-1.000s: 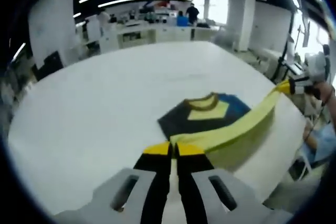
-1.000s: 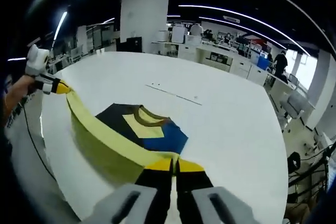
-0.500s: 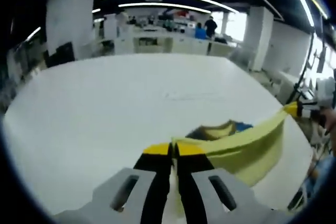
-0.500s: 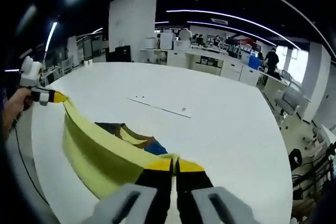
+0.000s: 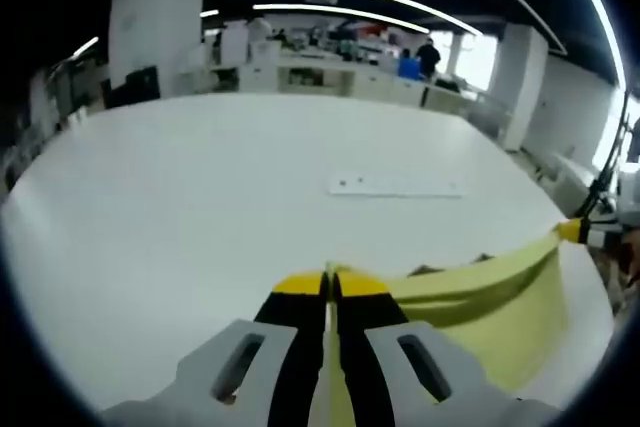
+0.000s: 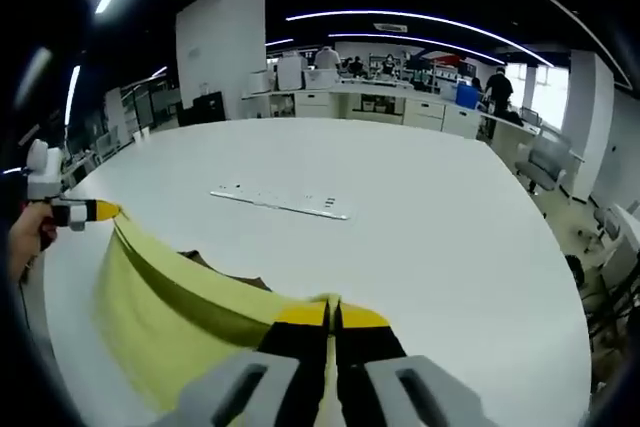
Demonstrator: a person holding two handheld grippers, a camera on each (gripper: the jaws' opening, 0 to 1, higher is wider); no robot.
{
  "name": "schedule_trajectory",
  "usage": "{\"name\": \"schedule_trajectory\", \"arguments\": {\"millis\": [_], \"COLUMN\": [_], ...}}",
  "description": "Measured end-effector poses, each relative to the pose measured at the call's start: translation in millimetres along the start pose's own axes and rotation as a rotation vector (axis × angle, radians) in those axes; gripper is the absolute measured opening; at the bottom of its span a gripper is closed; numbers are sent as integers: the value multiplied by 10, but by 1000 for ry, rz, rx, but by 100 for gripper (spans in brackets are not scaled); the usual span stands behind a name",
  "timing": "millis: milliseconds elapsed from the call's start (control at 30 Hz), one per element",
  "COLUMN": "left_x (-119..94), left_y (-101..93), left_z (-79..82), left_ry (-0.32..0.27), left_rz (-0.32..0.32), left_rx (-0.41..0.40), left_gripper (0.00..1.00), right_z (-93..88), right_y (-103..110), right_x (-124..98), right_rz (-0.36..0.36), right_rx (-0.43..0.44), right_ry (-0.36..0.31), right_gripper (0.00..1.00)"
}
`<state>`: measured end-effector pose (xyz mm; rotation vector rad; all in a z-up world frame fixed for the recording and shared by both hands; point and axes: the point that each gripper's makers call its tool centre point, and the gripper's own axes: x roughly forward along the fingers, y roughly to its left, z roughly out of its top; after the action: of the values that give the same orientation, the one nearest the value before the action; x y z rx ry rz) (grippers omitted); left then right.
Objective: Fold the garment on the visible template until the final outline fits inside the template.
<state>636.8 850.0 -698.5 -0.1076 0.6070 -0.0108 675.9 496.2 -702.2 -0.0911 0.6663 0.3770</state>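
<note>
Between the two sets of jaws: garment [image 5: 480, 297] hem stretched taut, long axis running gripper to gripper, yellow panel hanging below the edge. Left gripper [image 5: 328, 285] jaws closed, pinching one hem corner at the tips; cloth runs off to the right of the jaws to the right gripper [image 5: 578, 231], held in a hand [image 5: 632, 257]. Right gripper [image 6: 328, 311] jaws likewise clamped on the other corner; cloth [image 6: 190, 317] runs left to the left gripper [image 6: 98, 211].

Beyond the jaws: white table [image 5: 180, 207], and a pale strip with dark marks [image 5: 395, 186] lying flat, well apart from the cloth.

Versus 1.0 s ago: the blue/black chest and collar, then open to view past the tips, are now almost all hidden behind the raised yellow panel; just a dark sliver [image 6: 215, 269] peeks over the edge. Both views have swung, so the strip now sits ahead of the left jaws.
</note>
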Motion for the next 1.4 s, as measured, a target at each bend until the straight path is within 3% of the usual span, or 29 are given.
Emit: {"name": "schedule_trajectory", "arguments": {"millis": [100, 133, 467, 633, 733, 833, 933, 1100, 1267, 1333, 1400], "left_x": [203, 247, 503, 553, 546, 489, 430, 323, 372, 431, 457], "left_y": [37, 64, 107, 122, 111, 10, -72, -171, -164, -155, -205], "left_z": [-113, -202, -386, -423, -404, -397, -340, -345, -427, -524, -484], "left_ry": [3, 32, 51, 55, 45, 36, 10, 5, 35, 70, 35], "left_rz": [1, 19, 25, 8, -24, -97, -156, -208, -207, -209, -229], "left_rx": [2, -21, -82, -77, -28, -47, 79, 295, 405, 432, 419], "left_gripper": [0, 0, 0, 0, 3, 18, 27, 37, 37, 37, 36], "right_z": [-103, -147, -387, -437, -413, -366, -330, -390, -405, -386, -353], "right_y": [-38, -52, -130, -108, -100, -105, -72, 39, -66, -97, -96], "right_x": [157, 214, 512, 556, 542, 490, 407, 326, 381, 457, 512], "right_rz": [-1, 1, 14, 15, 17, 22, 50, 99, 28, 15, 11], "right_rx": [28, 51, 138, 119, 64, 26, -12, -113, -257, -254, -225], "right_ry": [26, 39, 93, 98, 93, 85, 70, 91, 110, 88, 65], "right_gripper": [0, 0, 0, 0, 0, 5, 20, 27, 32, 31, 32]}}
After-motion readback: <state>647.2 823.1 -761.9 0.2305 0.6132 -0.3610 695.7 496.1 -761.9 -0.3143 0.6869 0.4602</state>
